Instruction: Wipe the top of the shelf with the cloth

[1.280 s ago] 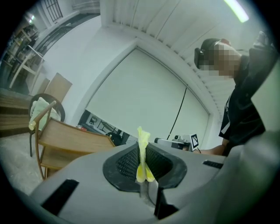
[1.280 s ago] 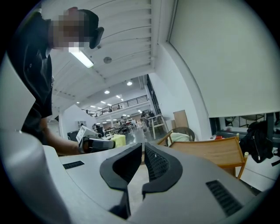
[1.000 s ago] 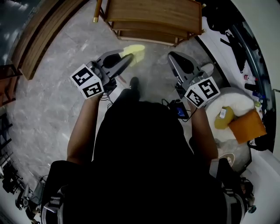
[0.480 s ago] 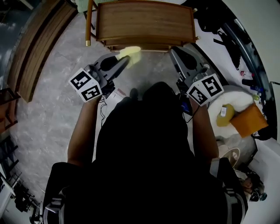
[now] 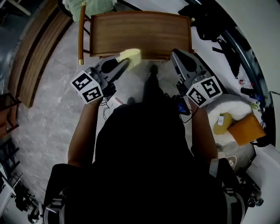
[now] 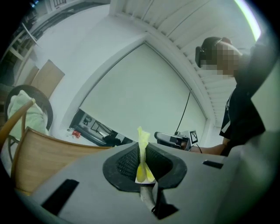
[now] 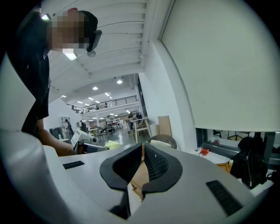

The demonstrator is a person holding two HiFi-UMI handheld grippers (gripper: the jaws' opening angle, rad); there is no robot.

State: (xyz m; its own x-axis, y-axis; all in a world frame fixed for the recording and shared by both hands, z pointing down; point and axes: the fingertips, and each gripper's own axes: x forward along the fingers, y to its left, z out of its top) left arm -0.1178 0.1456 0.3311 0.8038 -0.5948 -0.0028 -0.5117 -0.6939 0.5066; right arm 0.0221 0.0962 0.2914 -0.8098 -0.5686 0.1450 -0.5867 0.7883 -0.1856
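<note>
The left gripper (image 5: 127, 62) is clamped on a pale yellow cloth (image 5: 131, 55). In the left gripper view the cloth is a thin, crumpled fold standing up between the pads. I can read no writing anywhere; the only print is the black-and-white square markers on each gripper's cube (image 5: 87, 87). Just ahead of the jaws, the cloth's loose end sits at the near edge of the wooden shelf (image 5: 140, 30); I can't tell whether it touches. Off to its right, the right gripper (image 5: 176, 54) has its jaws drawn together on nothing. Beyond the left gripper stands a chair (image 5: 81, 30) draped with a pale green towel (image 5: 89, 6). Well right of the right gripper lies an orange cushion (image 5: 246, 128).
</note>
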